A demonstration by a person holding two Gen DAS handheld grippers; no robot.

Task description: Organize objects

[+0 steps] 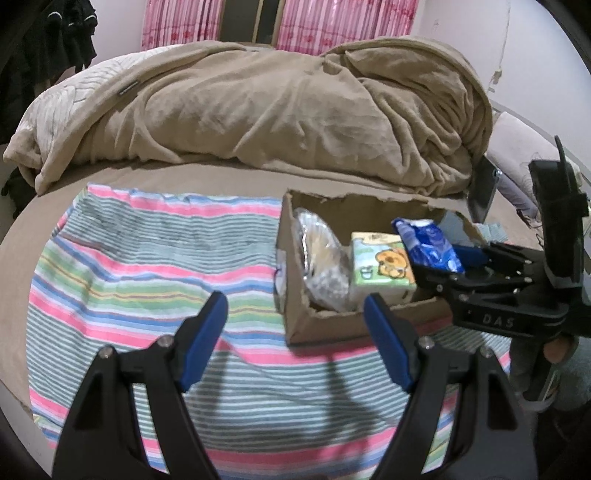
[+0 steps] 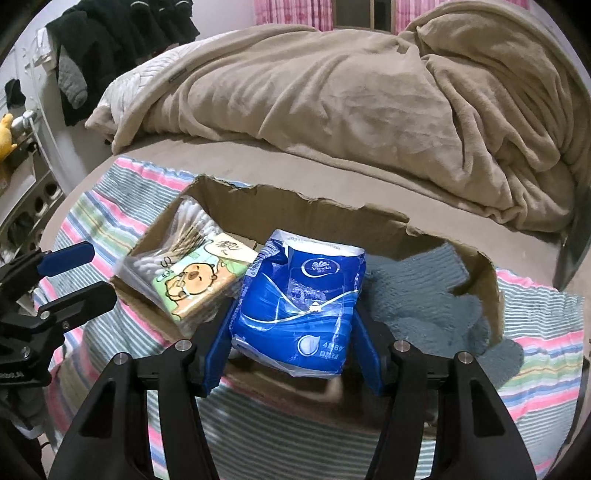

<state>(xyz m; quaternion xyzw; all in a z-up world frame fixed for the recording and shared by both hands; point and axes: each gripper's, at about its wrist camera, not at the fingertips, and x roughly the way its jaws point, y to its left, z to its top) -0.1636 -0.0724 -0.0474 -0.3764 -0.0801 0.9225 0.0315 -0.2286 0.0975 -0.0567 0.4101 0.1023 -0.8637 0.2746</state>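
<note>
A torn cardboard box (image 1: 325, 325) (image 2: 303, 206) sits on a striped cloth (image 1: 147, 266) on the bed. Inside are a clear bag of cotton swabs (image 1: 321, 258) (image 2: 184, 229), a cartoon tissue pack (image 1: 380, 264) (image 2: 199, 280) and a grey-blue towel (image 2: 417, 295). My right gripper (image 2: 291, 343) is shut on a blue tissue pack (image 2: 303, 302) (image 1: 428, 243), held over the box. It shows at the right of the left wrist view (image 1: 461, 258). My left gripper (image 1: 295, 321) is open and empty above the cloth, left of the box; it shows at the left of the right wrist view (image 2: 85, 273).
A rumpled tan blanket (image 1: 277, 110) (image 2: 369, 103) is piled behind the box. Dark clothes (image 2: 122, 40) hang at the far left. Pink curtains (image 1: 332, 22) are at the back. A dark flat object (image 1: 482, 192) leans at the right.
</note>
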